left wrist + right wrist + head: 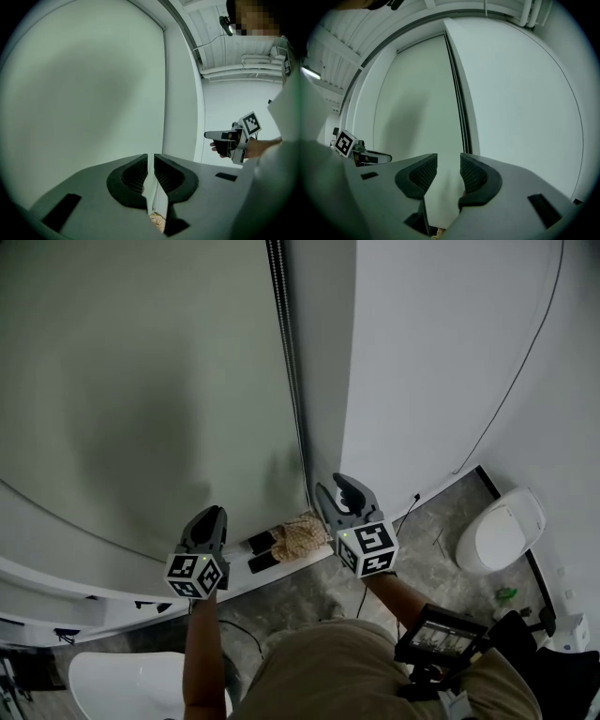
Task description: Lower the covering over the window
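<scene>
We find the blind (pixel 141 381) drawn over the window opening as a plain grey-green sheet. Its lower edge appears to meet the sill (pixel 94 585), and no view shows any bare glass. The chain (pixel 289 362) hangs straight down the blind's right edge, close against the white wall, and nothing is touching it. On this evidence we judge the lowering done, or all but done. What may remain is a check that the bottom edge sits fully down, and the head view does not settle that. The right gripper (pixel 339 488) stands just in front of the chain's lower end, roughly level, with its jaws well apart and nothing between them; its own view shows the chain beyond the pads and not in their grasp. The left gripper (pixel 211 514) is held near the blind's lower part, apart from the chain, with its jaws almost together — only a thin slit remains, and it is empty. A woven item (pixel 300 538) lies on the sill between the two grippers, clear of the blind.
</scene>
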The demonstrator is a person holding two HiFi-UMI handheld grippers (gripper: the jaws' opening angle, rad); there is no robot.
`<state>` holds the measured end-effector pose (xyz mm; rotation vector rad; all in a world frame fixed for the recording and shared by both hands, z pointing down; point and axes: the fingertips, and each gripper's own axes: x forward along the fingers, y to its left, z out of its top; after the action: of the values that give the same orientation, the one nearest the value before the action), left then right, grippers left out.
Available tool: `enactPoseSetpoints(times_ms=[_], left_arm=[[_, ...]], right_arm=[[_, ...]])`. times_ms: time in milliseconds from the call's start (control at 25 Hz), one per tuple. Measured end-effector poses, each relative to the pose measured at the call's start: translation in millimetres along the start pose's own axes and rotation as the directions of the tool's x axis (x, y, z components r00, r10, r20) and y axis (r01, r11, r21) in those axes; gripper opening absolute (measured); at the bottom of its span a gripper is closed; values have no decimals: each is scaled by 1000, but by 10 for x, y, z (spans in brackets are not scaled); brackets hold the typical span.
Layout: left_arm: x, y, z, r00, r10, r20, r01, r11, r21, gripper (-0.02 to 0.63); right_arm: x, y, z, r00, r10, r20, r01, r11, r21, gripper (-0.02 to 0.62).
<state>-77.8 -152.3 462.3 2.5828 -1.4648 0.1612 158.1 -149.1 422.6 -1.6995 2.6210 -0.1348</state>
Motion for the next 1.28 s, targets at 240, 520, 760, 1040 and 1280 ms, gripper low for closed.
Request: enactPoseSetpoints(times_ms=[240, 520, 760, 1040, 1280], left_arm=[[110, -233, -122, 999, 40, -9, -40, 999, -22, 56], [-100, -301, -241, 996, 95, -3, -95, 994, -60, 56], [-262, -467, -379, 996, 90, -13, -90, 994, -57, 51], [-1143, -449, -411, 999, 44, 13, -43, 998, -55, 51], [-2204, -684, -548, 999, 2, 34, -1, 999, -51, 51]], right_arm=[[-16, -139, -97, 998, 58, -33, -58, 998, 3, 156], [-128, -92, -230, 995, 81, -61, -80, 997, 17, 156], [-301, 22, -362, 994, 79, -75, -77, 997, 27, 156], [-764, 786, -263, 998, 32, -52, -31, 999, 18, 156], [-1504, 1548, -268, 998, 15, -57, -15, 1000, -3, 156]])
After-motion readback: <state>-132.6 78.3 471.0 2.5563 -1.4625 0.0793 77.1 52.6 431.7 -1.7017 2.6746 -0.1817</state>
